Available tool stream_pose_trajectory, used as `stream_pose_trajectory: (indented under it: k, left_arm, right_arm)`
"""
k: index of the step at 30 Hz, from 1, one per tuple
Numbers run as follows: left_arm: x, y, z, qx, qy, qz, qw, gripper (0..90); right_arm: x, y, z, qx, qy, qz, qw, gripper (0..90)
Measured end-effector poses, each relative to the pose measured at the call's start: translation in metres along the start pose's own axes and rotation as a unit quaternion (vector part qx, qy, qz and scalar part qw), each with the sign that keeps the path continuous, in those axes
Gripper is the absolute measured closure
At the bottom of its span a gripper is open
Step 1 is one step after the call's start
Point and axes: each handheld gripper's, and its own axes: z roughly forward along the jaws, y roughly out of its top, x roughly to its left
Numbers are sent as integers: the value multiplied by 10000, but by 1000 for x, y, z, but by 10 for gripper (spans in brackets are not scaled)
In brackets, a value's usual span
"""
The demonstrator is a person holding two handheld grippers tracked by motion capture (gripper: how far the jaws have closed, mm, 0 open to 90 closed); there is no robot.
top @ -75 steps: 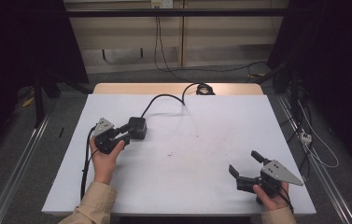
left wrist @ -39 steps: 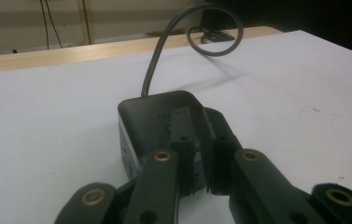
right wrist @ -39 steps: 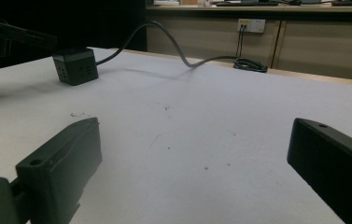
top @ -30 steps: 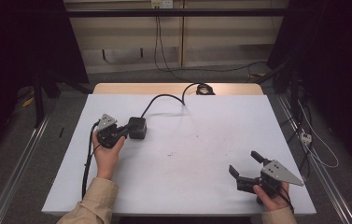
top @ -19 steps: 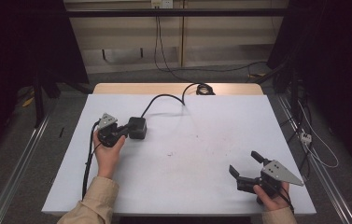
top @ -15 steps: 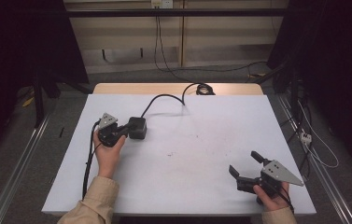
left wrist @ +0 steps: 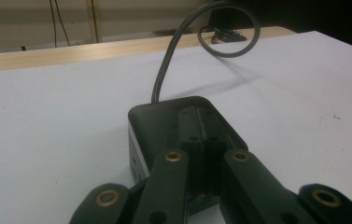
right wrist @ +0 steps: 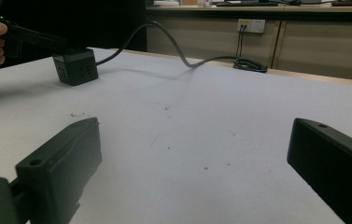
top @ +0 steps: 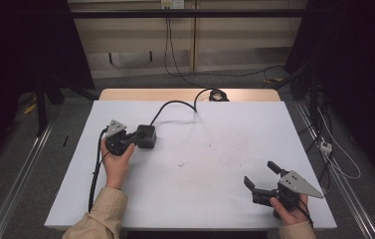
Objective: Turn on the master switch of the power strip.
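The right tongs [top: 263, 182] are resting wide apart and empty near the white table's [top: 215, 149] front edge; farther off, the left tongs [top: 134, 139] are pressing, jaws together, on the black cube-shaped power adapter [top: 145, 136], whose stiff grey cable [top: 175, 103] risks dragging it aside

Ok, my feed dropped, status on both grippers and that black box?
Left gripper shut, fingers resting atop black cube box. Right gripper open, holding nothing, near table edge. Box cable trails back. No obstructions.
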Motion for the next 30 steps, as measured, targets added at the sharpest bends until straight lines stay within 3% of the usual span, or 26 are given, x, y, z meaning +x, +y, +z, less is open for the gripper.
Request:
stream_pose_trajectory:
  k: [3, 9, 12, 22, 24, 30]
  left_arm:
    - [-2, 2, 2, 59, 28, 50, 10000, 900]
    - [-2, 1, 4, 33, 12, -69, 10000, 900]
    - [-4, 2, 4, 64, 78, 78, 9999, 900]
    - [-4, 3, 4, 139, 103, -2, 9999, 900]
    - [-3, 2, 4, 93, 66, -103, 9999, 900]
    - [-5, 2, 4, 109, 131, -51, 9998, 900]
  right_arm:
    - [0, 0, 0, 2, -3, -13, 10000, 22]
    - [0, 0, 0, -7, 1, -21, 10000, 22]
    - [-1, 0, 0, 6, 0, -17, 10000, 22]
    - [0, -1, 0, 8, 0, -45, 10000, 22]
    - [0, -1, 0, 7, -1, -42, 10000, 22]
    - [1, -1, 0, 7, 6, -48, 10000, 22]
